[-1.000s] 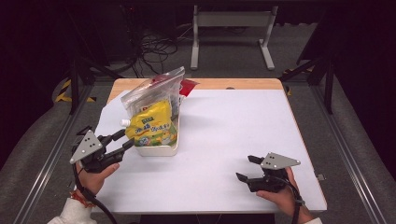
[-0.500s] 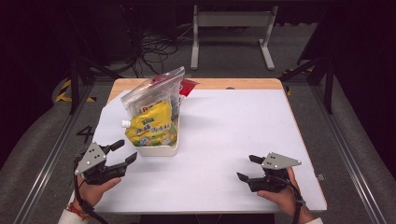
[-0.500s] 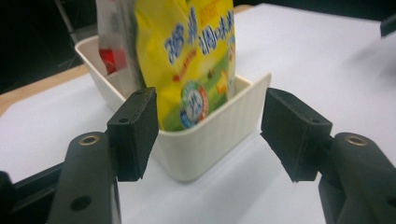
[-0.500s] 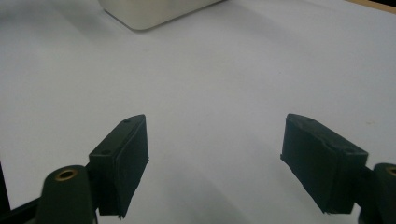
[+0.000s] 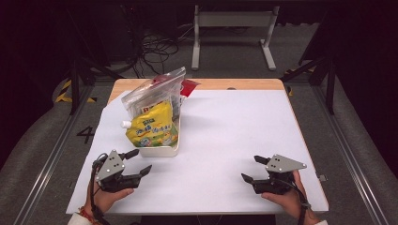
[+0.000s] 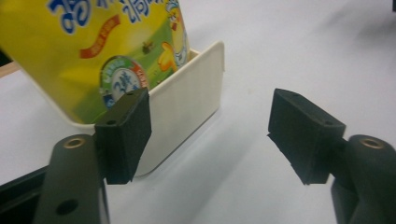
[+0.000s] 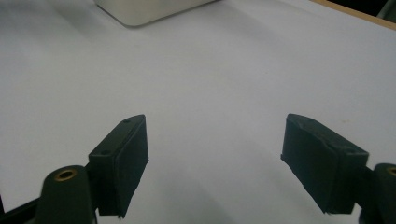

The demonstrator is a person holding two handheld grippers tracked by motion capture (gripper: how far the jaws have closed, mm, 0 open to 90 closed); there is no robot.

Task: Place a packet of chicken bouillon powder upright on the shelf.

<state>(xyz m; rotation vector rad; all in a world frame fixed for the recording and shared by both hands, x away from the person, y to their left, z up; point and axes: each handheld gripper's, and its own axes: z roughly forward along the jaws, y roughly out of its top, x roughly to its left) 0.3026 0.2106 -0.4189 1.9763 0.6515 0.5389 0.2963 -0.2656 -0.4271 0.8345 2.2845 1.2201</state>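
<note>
High view: a white sheet (image 5: 225,140) covers the wooden table (image 5: 244,84), whose bare strip shows along the 12 o'clock edge. A cream plastic bin (image 5: 162,150) stands at 10 o'clock on the sheet, holding a glossy yellow spouted pouch (image 5: 150,129) upright, with clear plastic bags (image 5: 150,91) leaning behind it. Wide open sheet lies from the centre out to 3 o'clock. The left gripper (image 5: 136,161) sits near the 7 o'clock edge, just short of the bin; its jaws are spread with nothing between them and have just been opening. One second earlier it was at the pouch's side; it has since drawn back toward the near edge. The right gripper (image 5: 250,169) rests near 5 o'clock, spread and empty, unmoved.

Left gripper view: matte black rectangular pads (image 6: 123,135) stand apart over bare sheet. The bin's rounded corner (image 6: 187,102) rises at 11 o'clock, with the pouch (image 6: 93,51) inside it.

Right gripper view: the right gripper's pads (image 7: 121,158) are spread wide over smooth, empty sheet; the bin's base (image 7: 149,9) sits at 11 o'clock, and the table's wooden edge (image 7: 359,14) at 1 o'clock.
</note>
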